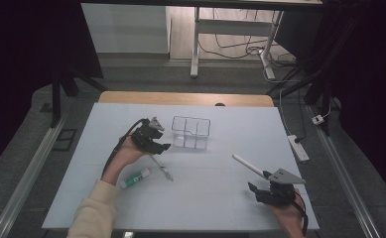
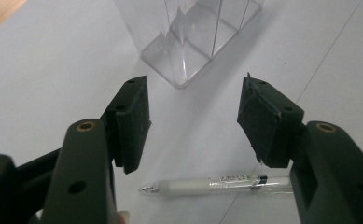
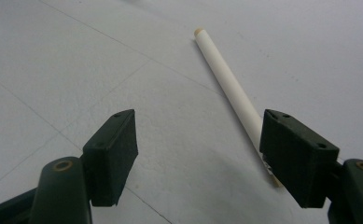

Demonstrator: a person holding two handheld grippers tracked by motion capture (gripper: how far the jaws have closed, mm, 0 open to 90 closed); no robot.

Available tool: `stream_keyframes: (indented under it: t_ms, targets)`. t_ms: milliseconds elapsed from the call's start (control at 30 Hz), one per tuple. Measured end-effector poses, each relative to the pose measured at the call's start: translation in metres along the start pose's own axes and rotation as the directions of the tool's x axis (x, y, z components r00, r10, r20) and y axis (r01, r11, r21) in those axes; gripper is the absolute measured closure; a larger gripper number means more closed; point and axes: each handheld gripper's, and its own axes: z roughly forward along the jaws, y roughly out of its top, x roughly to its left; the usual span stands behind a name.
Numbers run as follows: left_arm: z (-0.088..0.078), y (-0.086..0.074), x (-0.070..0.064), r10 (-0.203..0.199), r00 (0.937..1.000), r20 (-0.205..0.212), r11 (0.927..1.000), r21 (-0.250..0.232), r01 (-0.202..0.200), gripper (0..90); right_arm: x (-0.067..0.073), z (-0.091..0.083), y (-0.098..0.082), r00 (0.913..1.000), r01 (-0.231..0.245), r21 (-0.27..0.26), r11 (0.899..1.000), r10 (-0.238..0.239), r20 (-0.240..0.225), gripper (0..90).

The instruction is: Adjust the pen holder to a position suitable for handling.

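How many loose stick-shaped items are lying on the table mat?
3. A clear pen lies below the open left tongs; a green-capped glue stick lies beside the left forearm; a white stick lies by the right tongs. None seems hidden.

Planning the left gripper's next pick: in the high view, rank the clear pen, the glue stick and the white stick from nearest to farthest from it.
From the left gripper:
1. Clear pen, just below its jaws.
2. Glue stick, beside the forearm.
3. White stick, far across, by the right gripper.
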Motion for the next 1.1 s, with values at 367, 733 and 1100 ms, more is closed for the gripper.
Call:
stream_keyframes:
  t_ms: [367,733,1100]
  targets:
    - [-0.007,-0.005,-0.003,-0.021,0.9995,-0.026,0.9992,0.035,0.022,41.8,-0.001,0.002,0.001,1.0000,-0.003,-0.005,1.000,0.003,-0.009,27.0]
    - [-0.017,-0.013,-0.006,-0.041,0.9985,-0.035,0.9985,0.034,0.042,40.3,-0.002,0.003,0.004,0.9998,-0.003,-0.012,1.000,0.002,-0.019,27.1]
    - [-0.019,-0.018,-0.009,-0.016,0.9994,-0.029,0.9992,0.036,0.017,40.2,0.000,0.005,0.007,0.9996,0.005,-0.019,1.000,-0.005,-0.028,27.2]
